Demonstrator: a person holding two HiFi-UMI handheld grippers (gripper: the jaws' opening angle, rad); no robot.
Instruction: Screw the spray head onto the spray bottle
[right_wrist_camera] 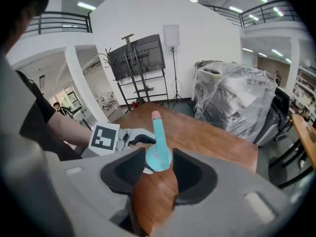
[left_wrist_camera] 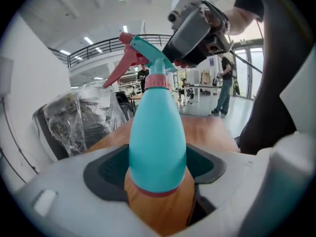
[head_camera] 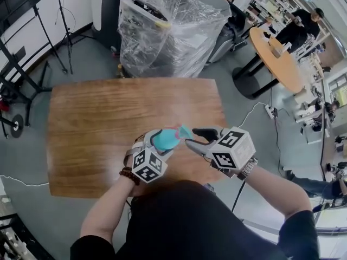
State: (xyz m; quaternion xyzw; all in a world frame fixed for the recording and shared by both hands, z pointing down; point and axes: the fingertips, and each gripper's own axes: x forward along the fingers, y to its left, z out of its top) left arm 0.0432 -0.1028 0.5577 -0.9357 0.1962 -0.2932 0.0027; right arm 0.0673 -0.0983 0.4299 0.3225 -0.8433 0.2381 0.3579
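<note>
A teal spray bottle (head_camera: 165, 138) is held over the wooden table's (head_camera: 108, 123) near edge, with my left gripper (head_camera: 158, 145) shut on its body. In the left gripper view the bottle (left_wrist_camera: 157, 147) fills the gap between both pads, neck pointing away. Its teal spray head (left_wrist_camera: 148, 51) with a pink trigger (left_wrist_camera: 118, 65) sits on the neck. My right gripper (head_camera: 193, 136) comes from the right and is shut on the spray head (head_camera: 184, 130). In the right gripper view the spray head (right_wrist_camera: 158, 156) sits between the pads and touches both. My left gripper's marker cube (right_wrist_camera: 104, 137) shows behind it.
A plastic-wrapped machine (head_camera: 162, 26) stands beyond the table's far edge. A round orange table (head_camera: 282, 58) and people are at the back right. A screen on a stand (right_wrist_camera: 138, 58) and tripods stand to the left. A white cable (head_camera: 255, 112) lies on the floor.
</note>
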